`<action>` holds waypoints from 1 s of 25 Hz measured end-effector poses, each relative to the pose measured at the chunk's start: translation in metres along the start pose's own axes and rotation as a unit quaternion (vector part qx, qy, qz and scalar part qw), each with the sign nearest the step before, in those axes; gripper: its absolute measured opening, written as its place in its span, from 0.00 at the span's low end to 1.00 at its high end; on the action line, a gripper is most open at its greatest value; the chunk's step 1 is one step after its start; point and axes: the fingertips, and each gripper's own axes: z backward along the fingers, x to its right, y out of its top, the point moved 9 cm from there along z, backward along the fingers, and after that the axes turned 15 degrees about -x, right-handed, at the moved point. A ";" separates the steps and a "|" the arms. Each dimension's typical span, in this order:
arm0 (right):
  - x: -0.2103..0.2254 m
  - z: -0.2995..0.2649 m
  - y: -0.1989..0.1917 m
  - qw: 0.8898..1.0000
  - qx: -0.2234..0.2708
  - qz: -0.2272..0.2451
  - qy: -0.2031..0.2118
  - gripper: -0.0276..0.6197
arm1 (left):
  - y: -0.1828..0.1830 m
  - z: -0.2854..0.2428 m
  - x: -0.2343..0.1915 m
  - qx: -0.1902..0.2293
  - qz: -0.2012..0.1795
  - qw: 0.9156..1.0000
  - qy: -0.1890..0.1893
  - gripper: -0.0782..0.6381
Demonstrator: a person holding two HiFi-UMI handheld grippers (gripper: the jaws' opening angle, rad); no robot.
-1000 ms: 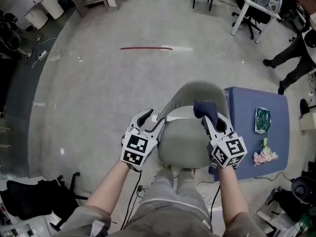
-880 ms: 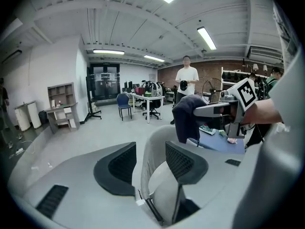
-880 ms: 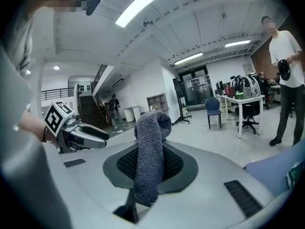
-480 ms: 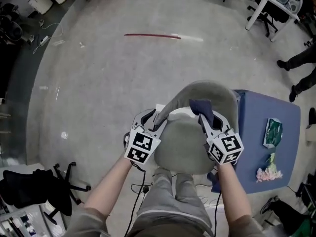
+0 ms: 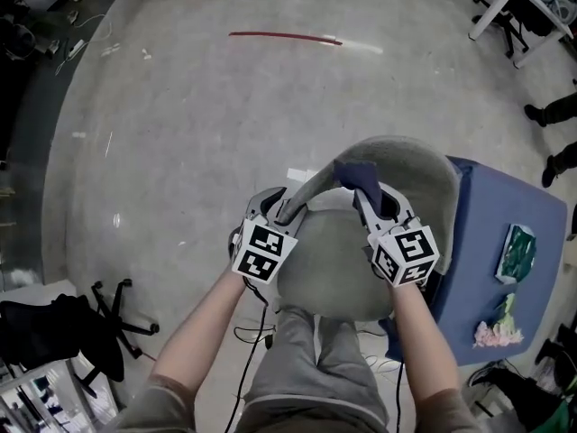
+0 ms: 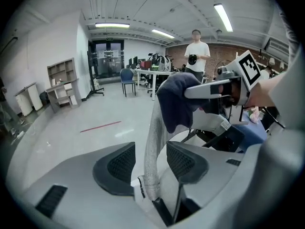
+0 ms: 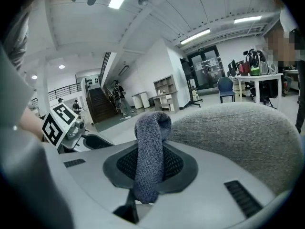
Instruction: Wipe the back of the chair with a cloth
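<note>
Grey concrete floor (image 5: 162, 152) is surrounding the chair back (image 5: 410, 165) at centre frame, with a blue counter (image 5: 500, 215) crowding its right. Our left tool (image 5: 281, 207) is opening around the back's left edge; our right tool (image 5: 371, 201) is pinching the cloth (image 5: 356, 174) by its top rim.

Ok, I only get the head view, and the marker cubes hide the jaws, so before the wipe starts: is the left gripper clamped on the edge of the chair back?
Observer: No. The left gripper has its jaws opening. The grey edge of the chair back stands between them, unpressed.
Operator: And does the right one really grip the cloth?
Observer: Yes. The right gripper is shut on the dark blue cloth, which sticks up past its jaws.
Operator: Is the cloth on the chair?
Observer: In the left gripper view it overlaps the back's top edge. I cannot tell whether they touch.
</note>
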 end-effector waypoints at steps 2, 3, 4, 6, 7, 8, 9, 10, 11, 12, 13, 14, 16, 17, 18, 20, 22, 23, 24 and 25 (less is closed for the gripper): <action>0.001 -0.008 -0.002 1.000 -0.002 0.004 0.002 0.16 | -0.005 -0.010 -0.002 -0.010 0.003 1.000 0.001 0.42; 0.002 -0.012 -0.003 1.000 -0.003 0.005 0.002 0.16 | -0.007 -0.016 -0.003 -0.014 0.004 1.000 0.001 0.42; 0.003 -0.015 -0.004 1.000 -0.004 0.005 0.001 0.16 | -0.009 -0.021 -0.004 -0.018 0.006 1.000 0.001 0.42; 0.006 -0.020 -0.005 1.000 -0.004 0.004 -0.001 0.16 | -0.012 -0.030 -0.006 -0.024 0.008 1.000 0.002 0.42; 0.008 -0.023 -0.005 1.000 -0.003 0.002 -0.004 0.16 | -0.014 -0.035 -0.007 -0.028 0.009 1.000 0.002 0.42; 0.010 -0.025 -0.006 1.000 -0.002 0.001 -0.009 0.16 | -0.016 -0.040 -0.008 -0.032 0.010 0.999 0.002 0.42; 0.012 -0.026 -0.007 1.000 -0.002 -0.001 -0.017 0.16 | -0.018 -0.045 -0.009 -0.037 0.012 0.999 0.000 0.42; 0.016 -0.027 -0.008 1.000 -0.003 -0.002 -0.027 0.16 | -0.020 -0.050 -0.010 -0.043 0.015 0.999 -0.001 0.42; 0.020 -0.027 -0.008 0.999 -0.003 -0.004 -0.037 0.16 | -0.022 -0.055 -0.011 -0.049 0.017 0.999 -0.002 0.42; 0.024 -0.026 -0.009 0.999 -0.002 -0.008 -0.047 0.16 | -0.023 -0.059 -0.013 -0.053 0.018 0.998 -0.003 0.42; 0.028 -0.025 -0.009 0.998 0.000 -0.013 -0.057 0.16 | -0.024 -0.063 -0.014 -0.055 0.017 0.998 -0.003 0.42; 0.033 -0.022 -0.010 0.998 0.003 -0.019 -0.066 0.16 | -0.025 -0.065 -0.015 -0.056 0.017 0.998 -0.004 0.42; 0.044 -0.014 -0.011 0.996 0.010 -0.032 -0.087 0.16 | -0.026 -0.069 -0.016 -0.060 0.019 0.998 -0.006 0.42; 0.051 -0.008 -0.012 0.994 0.014 -0.040 -0.099 0.16 | -0.026 -0.072 -0.017 -0.061 0.021 0.998 -0.009 0.42; 0.059 -0.001 -0.015 0.992 0.017 -0.049 -0.112 0.16 | -0.027 -0.074 -0.017 -0.062 0.025 0.998 -0.012 0.42; 0.076 0.018 -0.021 0.987 0.025 -0.073 -0.141 0.16 | -0.027 -0.078 -0.016 -0.066 0.032 0.997 -0.022 0.42; 0.091 0.042 -0.028 0.980 0.034 -0.094 -0.174 0.16 | -0.027 -0.080 -0.016 -0.070 0.035 0.996 -0.031 0.41; 0.097 0.054 -0.032 0.975 0.038 -0.102 -0.192 0.16 | -0.027 -0.080 -0.016 -0.071 0.035 0.996 -0.034 0.40; 0.102 0.066 -0.035 0.970 0.043 -0.109 -0.211 0.16 | -0.028 -0.081 -0.016 -0.071 0.036 0.996 -0.036 0.39; 0.106 0.078 -0.038 0.965 0.048 -0.114 -0.230 0.16 | -0.028 -0.081 -0.015 -0.070 0.036 0.996 -0.037 0.38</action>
